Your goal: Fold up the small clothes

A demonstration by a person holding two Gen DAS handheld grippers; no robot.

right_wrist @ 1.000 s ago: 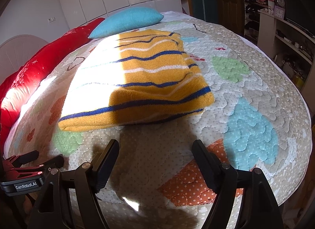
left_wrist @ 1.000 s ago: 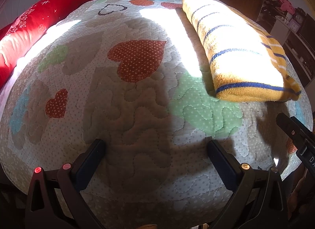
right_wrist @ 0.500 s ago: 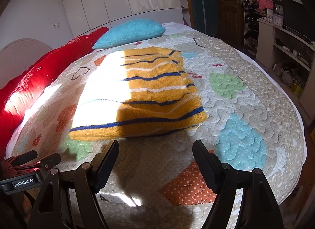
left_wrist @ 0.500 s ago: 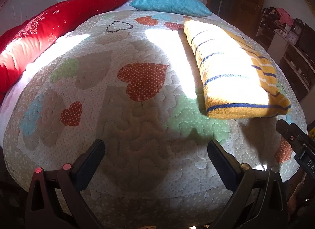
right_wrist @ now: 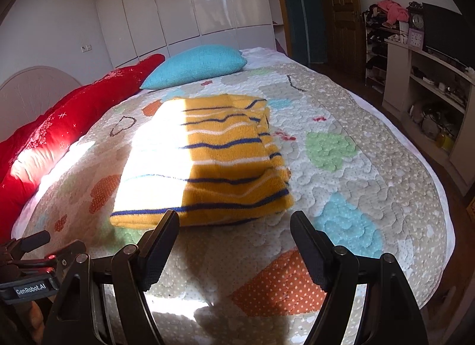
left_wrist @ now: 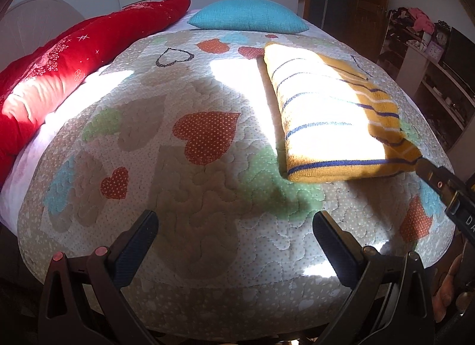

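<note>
A folded yellow knit garment (right_wrist: 207, 164) with blue and white stripes lies flat on the quilted bed; it also shows in the left wrist view (left_wrist: 332, 113) at the right. My left gripper (left_wrist: 234, 236) is open and empty above the quilt near the bed's front edge, to the left of the garment. My right gripper (right_wrist: 234, 233) is open and empty just in front of the garment's near edge, not touching it. The right gripper's body shows at the right edge of the left wrist view (left_wrist: 445, 193).
The heart-patterned quilt (left_wrist: 190, 196) covers the bed. A red bolster (left_wrist: 59, 72) lies along the left side and a blue pillow (right_wrist: 196, 66) at the head. Shelves with clutter (right_wrist: 430, 78) stand to the right. White wardrobes (right_wrist: 184, 12) stand behind.
Both grippers have pulled back and risen from the bed, so more of the room shows. The garment has not moved. Both stay open.
</note>
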